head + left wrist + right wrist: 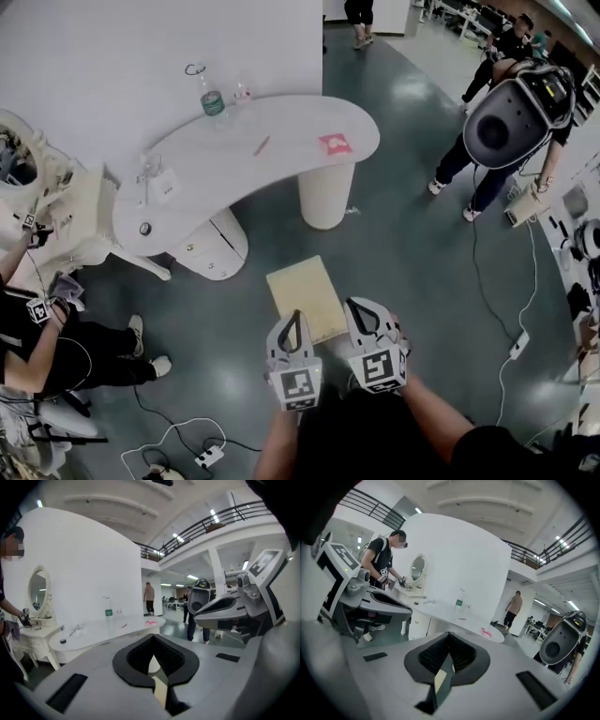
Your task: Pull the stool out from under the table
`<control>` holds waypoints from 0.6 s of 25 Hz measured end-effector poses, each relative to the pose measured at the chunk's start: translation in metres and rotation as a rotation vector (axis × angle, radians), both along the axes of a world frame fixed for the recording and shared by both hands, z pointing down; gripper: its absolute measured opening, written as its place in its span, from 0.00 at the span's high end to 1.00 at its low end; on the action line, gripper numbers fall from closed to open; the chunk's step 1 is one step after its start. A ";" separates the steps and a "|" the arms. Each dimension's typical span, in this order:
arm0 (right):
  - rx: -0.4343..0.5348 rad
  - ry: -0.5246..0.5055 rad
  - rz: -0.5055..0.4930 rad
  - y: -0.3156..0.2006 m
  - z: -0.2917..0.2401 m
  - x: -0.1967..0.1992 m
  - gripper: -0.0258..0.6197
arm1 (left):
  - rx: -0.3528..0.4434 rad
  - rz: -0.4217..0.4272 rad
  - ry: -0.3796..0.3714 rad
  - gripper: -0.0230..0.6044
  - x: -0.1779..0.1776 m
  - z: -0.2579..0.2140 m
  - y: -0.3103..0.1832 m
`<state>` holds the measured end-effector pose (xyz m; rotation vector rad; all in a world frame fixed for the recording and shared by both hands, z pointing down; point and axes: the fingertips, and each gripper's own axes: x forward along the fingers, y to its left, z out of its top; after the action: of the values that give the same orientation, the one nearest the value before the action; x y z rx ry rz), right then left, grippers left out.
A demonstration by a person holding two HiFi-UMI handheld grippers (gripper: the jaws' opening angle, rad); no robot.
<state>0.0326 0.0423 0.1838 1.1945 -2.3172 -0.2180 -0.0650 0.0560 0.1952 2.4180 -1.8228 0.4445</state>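
Note:
A stool with a pale yellow square top [302, 292] stands on the grey floor, in front of the white curved table [281, 150] and out from under it. My left gripper [292, 317] hovers over the stool's near edge, jaws shut with nothing between them. My right gripper [360, 307] is just off the stool's near right corner, also shut and empty. In the left gripper view the closed left gripper [153, 641] frames a sliver of the stool [161, 688]. In the right gripper view the shut right gripper [449, 637] does the same with the stool [440, 679].
On the table stand a bottle [211, 98] and a red item [335, 143]. A white dressing table [80, 211] and a seated person [56, 352] are at the left. A dark-headed robot [516, 117] and a person stand at the right. Cables and power strips [208, 457] lie on the floor.

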 end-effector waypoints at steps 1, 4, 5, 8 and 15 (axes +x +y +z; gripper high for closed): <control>0.007 -0.013 0.017 -0.003 -0.010 0.003 0.95 | 0.014 0.012 0.018 0.95 0.003 -0.012 -0.005; -0.004 -0.103 0.082 -0.012 -0.036 0.007 0.95 | 0.034 0.039 0.041 0.95 0.009 -0.037 -0.018; -0.009 -0.132 0.094 -0.015 -0.046 0.008 0.95 | 0.036 0.043 0.042 0.95 0.010 -0.043 -0.020; 0.018 -0.188 0.090 -0.024 -0.079 0.009 0.95 | 0.069 0.050 0.067 0.95 0.014 -0.068 -0.028; 0.102 -0.262 -0.016 -0.031 -0.137 0.018 0.95 | 0.168 -0.002 0.157 0.95 0.026 -0.125 -0.039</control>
<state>0.0501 0.0109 0.0472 1.3227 -2.5686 -0.1973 -0.0394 0.0167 0.0702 2.4754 -1.8625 0.1006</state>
